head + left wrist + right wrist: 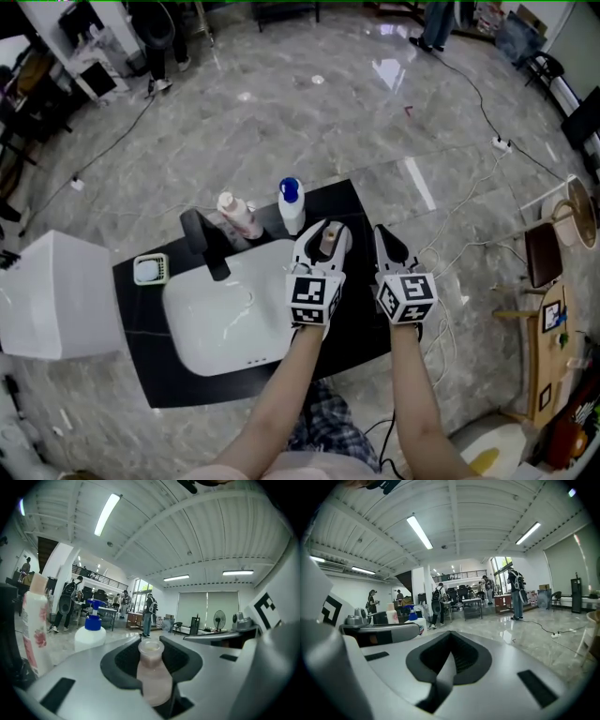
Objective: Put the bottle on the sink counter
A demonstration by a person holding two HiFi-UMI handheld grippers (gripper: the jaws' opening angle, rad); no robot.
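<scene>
A small pale pink bottle stands upright between the jaws of my left gripper, which is shut on it, over the black sink counter just right of the white basin. My right gripper hangs beside it to the right, shut with nothing in it. At the counter's back stand a white bottle with a blue cap and a pink-labelled bottle.
A black faucet rises at the basin's back left, with a soap dish further left. A white box-like unit stands left of the counter. Cables run across the marble floor; a wooden stand is at the right.
</scene>
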